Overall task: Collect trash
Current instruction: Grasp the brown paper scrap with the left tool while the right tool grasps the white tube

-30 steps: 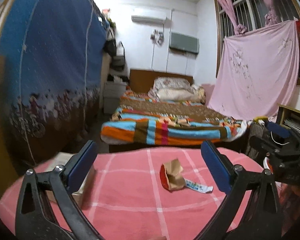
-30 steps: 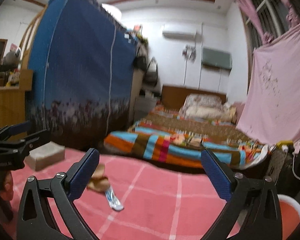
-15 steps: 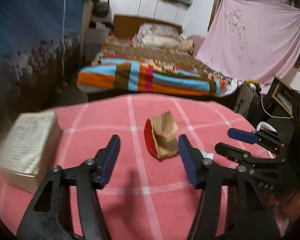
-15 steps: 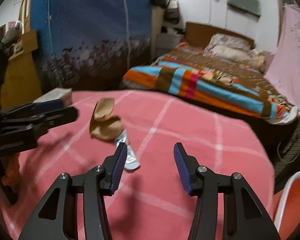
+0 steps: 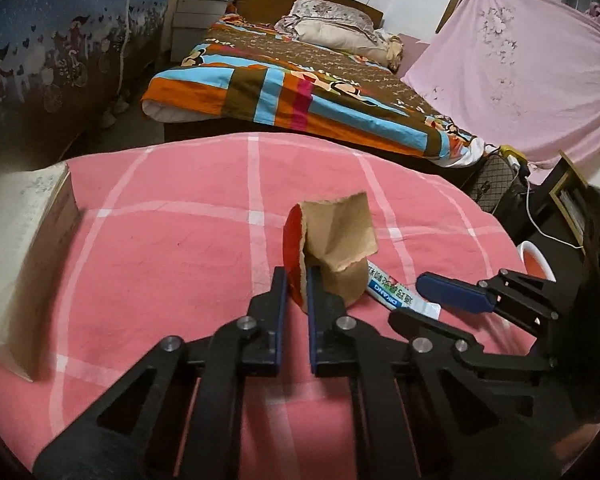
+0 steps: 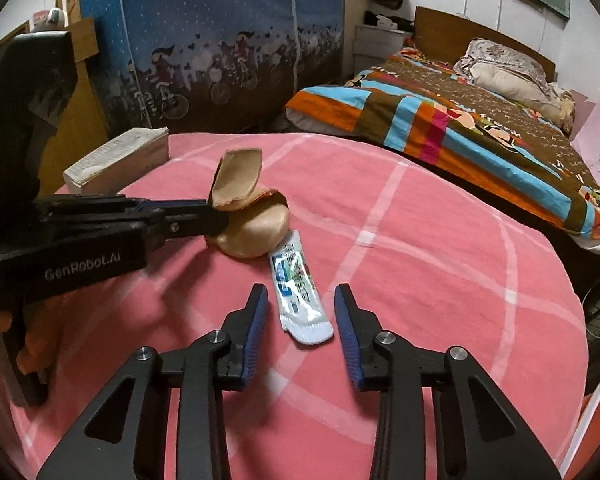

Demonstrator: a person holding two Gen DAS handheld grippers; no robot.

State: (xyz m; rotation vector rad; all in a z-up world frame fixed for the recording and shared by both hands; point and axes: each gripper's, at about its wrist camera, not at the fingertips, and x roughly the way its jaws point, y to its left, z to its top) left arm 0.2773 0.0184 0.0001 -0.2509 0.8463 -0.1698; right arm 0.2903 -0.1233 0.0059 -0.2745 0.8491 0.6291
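A crumpled brown paper cup with a red outside (image 5: 332, 240) lies on the pink checked tablecloth (image 5: 180, 248). My left gripper (image 5: 297, 280) is shut on the cup's red rim. The cup (image 6: 252, 220) and the left gripper (image 6: 216, 216) also show in the right wrist view. A flattened white toothpaste tube (image 6: 300, 296) lies just right of the cup, also visible in the left wrist view (image 5: 400, 294). My right gripper (image 6: 300, 312) is open, its jaws on either side of the tube's near end, low over the cloth.
A thick white book (image 5: 16, 252) lies at the table's left edge, also seen in the right wrist view (image 6: 116, 160). A bed with a striped blanket (image 5: 300, 92) stands beyond the table. A white-rimmed orange bin (image 5: 536, 260) sits at the right, below the table.
Both grippers have dropped toward the table and narrowed. The left one has closed on the cup's rim. The right one has moved forward around the toothpaste tube.
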